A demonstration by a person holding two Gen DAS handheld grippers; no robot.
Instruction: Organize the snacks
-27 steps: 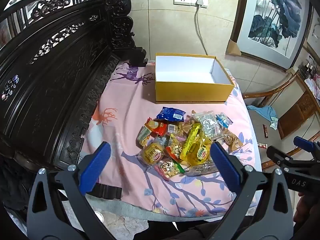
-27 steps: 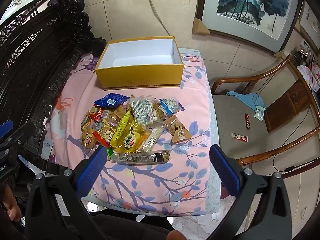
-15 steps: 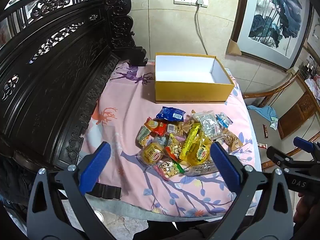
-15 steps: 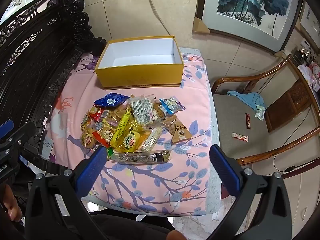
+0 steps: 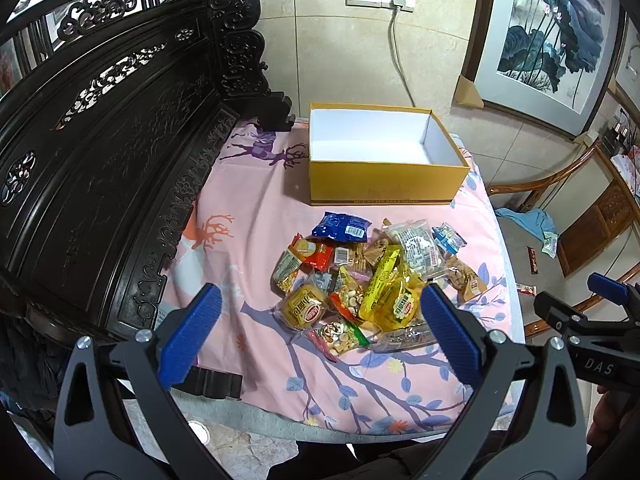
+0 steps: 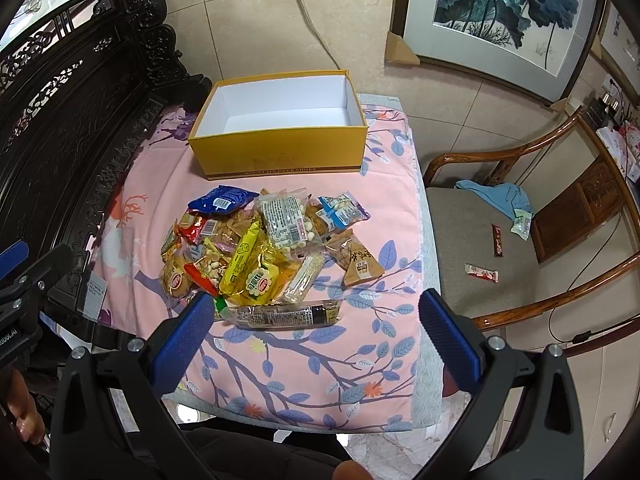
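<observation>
A heap of snack packets (image 5: 372, 280) (image 6: 264, 252) lies on a table with a pink patterned cloth (image 5: 248, 248) (image 6: 384, 208). Behind the heap stands an empty yellow box (image 5: 384, 186) (image 6: 280, 156) with a white inside. A blue packet (image 5: 340, 226) (image 6: 222, 199) lies nearest the box, and a long dark bar (image 6: 286, 314) lies at the heap's near edge. My left gripper (image 5: 318, 332) hovers open above the near side of the heap, holding nothing. My right gripper (image 6: 316, 336) hangs open over the cloth just in front of the dark bar, also holding nothing.
A dark carved wooden bench back (image 5: 104, 152) runs along the table's left side. To the right stands a wooden chair (image 6: 520, 240) with a blue cloth (image 6: 500, 196) and small wrappers on its seat. A cable (image 5: 400, 64) hangs from a wall socket behind the box.
</observation>
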